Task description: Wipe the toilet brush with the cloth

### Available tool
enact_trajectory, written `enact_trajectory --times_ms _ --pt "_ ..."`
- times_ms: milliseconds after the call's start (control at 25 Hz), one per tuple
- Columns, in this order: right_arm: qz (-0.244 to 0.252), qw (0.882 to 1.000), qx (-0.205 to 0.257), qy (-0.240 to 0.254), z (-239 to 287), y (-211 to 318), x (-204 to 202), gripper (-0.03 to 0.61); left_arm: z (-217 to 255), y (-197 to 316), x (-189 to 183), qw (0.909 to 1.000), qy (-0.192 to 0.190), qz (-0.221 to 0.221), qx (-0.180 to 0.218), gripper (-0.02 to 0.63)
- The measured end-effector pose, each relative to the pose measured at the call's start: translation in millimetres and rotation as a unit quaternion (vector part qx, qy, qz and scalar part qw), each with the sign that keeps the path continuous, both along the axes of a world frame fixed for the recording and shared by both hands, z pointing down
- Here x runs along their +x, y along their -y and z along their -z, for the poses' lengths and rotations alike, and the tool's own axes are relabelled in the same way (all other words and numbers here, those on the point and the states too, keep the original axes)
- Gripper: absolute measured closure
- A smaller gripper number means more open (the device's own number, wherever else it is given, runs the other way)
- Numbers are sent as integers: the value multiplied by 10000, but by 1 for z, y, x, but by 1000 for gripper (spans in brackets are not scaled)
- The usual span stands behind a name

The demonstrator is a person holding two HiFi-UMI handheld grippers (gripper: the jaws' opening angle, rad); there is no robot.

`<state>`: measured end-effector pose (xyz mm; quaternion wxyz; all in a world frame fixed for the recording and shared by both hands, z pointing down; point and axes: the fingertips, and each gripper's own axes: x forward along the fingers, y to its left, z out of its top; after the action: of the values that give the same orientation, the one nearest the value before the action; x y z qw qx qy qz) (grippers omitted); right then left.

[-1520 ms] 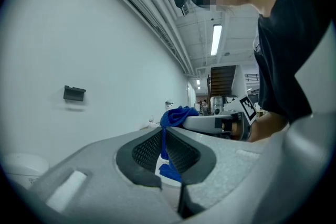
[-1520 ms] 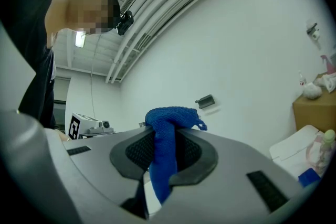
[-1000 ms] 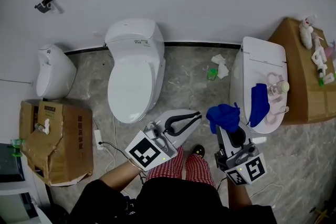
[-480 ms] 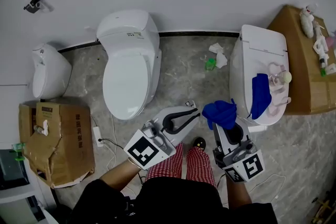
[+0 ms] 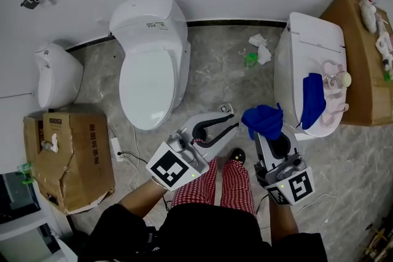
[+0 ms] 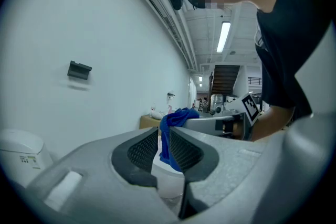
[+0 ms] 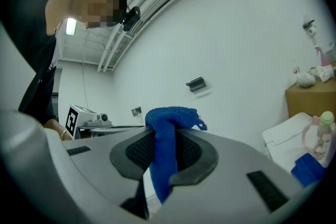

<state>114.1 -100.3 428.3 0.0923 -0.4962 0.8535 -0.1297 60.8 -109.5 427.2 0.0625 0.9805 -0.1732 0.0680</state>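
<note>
both hand-held grippers sit a little lower toward the floor than a second ago, and the head view has swung so the right toilet is higher in frame. left hand-held gripper (image 5: 233, 122) has just been opening its jaws. they're now slightly apart with nothing between the pads; the blue seen through the gap is the cloth further out. it hovers above the checked trousers (image 5: 227, 184), tips toward the cloth. my guess is it's freed up to take the brush while the other side wipes. right hand-held gripper (image 7: 167, 134) is clamped on the blue cloth (image 5: 263, 121), pinched mid-fold. a wad bunches above the jaws and a tail hangs below, which leaves a soft face for wiping.

further out, the pink item on the lid of the right toilet (image 5: 295, 64) looks like the toilet brush (image 5: 336, 80), though i'm not certain. a second blue cloth (image 5: 312, 99) lies just beside it. the brush is well apart from both grippers, so wiping hasn't started by my read.

room: open floor (image 5: 221, 77) between the two toilets, only crumpled paper (image 5: 261, 53) back near the wall. middle toilet (image 5: 150, 70) is off to the left, out of the path. a brown box (image 5: 359, 52) butts against the right toilet's far side, so the near side is the open approach.
</note>
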Motion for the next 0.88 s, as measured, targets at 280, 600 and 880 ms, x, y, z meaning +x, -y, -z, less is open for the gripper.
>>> enact_trajectory --times_ms 280,600,880 --pt "-15 9999 -98 34 -16 12 -2 505 -27 5 2 9999 89 -63 -130 557" --pt "-42 9996 -270 -68 -39 14 -5 505 -48 11 -4 9998 121 -154 4 551" --pt "-54 9992 -371 -111 -67 19 -4 505 -77 14 -4 9992 270 -283 -52 545"
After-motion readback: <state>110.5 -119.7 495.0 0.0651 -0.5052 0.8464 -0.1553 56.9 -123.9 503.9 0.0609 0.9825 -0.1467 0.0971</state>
